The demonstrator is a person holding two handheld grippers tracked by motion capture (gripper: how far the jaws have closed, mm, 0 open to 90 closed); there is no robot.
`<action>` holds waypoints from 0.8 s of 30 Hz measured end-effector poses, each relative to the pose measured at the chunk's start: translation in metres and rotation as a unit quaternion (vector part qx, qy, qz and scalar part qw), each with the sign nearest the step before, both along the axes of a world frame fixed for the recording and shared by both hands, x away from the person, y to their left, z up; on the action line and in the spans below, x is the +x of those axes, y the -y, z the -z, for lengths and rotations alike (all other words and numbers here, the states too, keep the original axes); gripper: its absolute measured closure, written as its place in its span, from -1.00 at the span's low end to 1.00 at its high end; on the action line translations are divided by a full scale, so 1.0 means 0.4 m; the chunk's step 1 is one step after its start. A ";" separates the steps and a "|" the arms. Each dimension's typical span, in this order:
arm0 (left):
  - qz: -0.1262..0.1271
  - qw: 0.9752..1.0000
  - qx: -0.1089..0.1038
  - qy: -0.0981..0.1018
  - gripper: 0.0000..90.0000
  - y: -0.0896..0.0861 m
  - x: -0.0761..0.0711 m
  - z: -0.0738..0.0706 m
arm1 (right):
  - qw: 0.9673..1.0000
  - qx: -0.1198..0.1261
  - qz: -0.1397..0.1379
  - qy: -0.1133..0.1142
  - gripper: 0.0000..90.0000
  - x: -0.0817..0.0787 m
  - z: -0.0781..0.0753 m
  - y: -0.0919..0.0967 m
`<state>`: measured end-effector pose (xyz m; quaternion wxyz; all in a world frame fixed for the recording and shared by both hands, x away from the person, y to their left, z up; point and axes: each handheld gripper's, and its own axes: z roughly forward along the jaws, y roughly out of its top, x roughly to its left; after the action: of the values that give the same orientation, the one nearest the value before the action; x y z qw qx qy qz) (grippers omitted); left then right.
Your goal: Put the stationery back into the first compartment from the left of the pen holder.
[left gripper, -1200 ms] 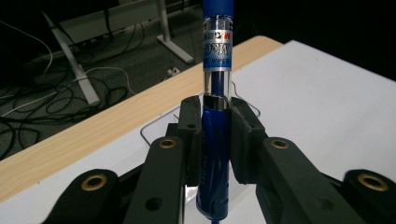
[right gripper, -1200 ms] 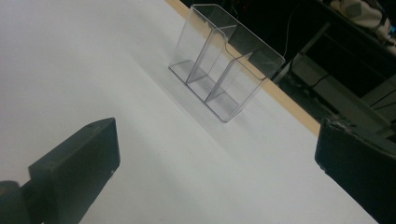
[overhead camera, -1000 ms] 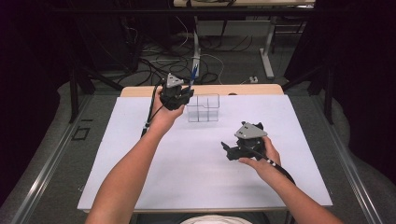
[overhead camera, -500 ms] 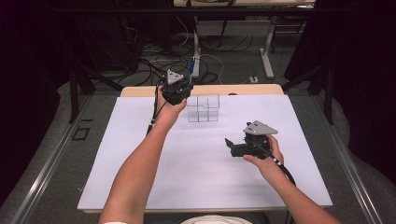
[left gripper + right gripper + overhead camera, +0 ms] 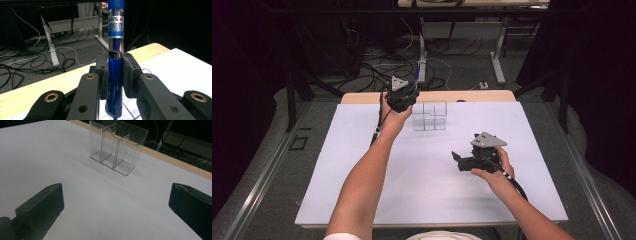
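Observation:
My left gripper [image 5: 401, 96] hovers at the far edge of the table, just left of a clear plastic organizer [image 5: 429, 116] with several compartments. It is shut on a blue pen [image 5: 115, 30], which stands upright between the pads; in the left gripper view the pen's lower end hangs above the organizer's rim. My right gripper [image 5: 458, 161] is held low over the white sheet, nearer the person and to the right. Its jaws stand wide open with nothing between them, and they point at the organizer [image 5: 116, 147], which looks empty.
A white sheet [image 5: 362, 165] covers most of the table, with a strip of wooden edge [image 5: 482, 95] showing at the far side. Beyond the table lie cables on the floor [image 5: 377, 60] and desk legs [image 5: 498, 55]. Dark curtains close both sides.
The right gripper has shifted a little to the right and levelled out, still open. The left gripper has edged slightly toward the far edge with the pen still in it.

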<state>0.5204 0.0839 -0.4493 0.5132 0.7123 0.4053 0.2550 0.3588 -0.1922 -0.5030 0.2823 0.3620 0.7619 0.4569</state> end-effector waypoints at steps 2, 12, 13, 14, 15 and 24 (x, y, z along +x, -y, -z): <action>-0.001 1.000 -0.003 -0.001 0.72 0.001 0.002 0.004 | 1.000 0.000 -0.003 -0.003 -1.00 -0.001 0.001 -0.001; -0.005 1.000 -0.007 -0.010 0.72 0.012 0.023 0.043 | 1.000 0.003 0.000 -0.005 -0.98 0.000 0.003 0.001; -0.006 1.000 -0.007 -0.012 0.72 0.013 0.025 0.046 | 1.000 0.004 0.001 -0.007 -0.98 0.000 0.003 0.002; -0.006 1.000 -0.007 -0.014 0.72 0.013 0.026 0.048 | 1.000 0.005 0.000 -0.008 -0.98 -0.001 0.003 0.002; -0.005 1.000 -0.007 -0.015 0.72 0.013 0.027 0.050 | 1.000 0.005 0.000 -0.008 -0.97 -0.001 0.002 0.002; -0.005 1.000 -0.003 -0.022 0.72 0.020 0.036 0.072 | 1.000 0.004 0.001 -0.009 -0.93 0.000 0.004 0.006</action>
<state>0.5347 0.0757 -0.4780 0.5049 0.7143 0.4208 0.2405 0.3588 -0.1945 -0.5045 0.2741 0.3677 0.7626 0.4562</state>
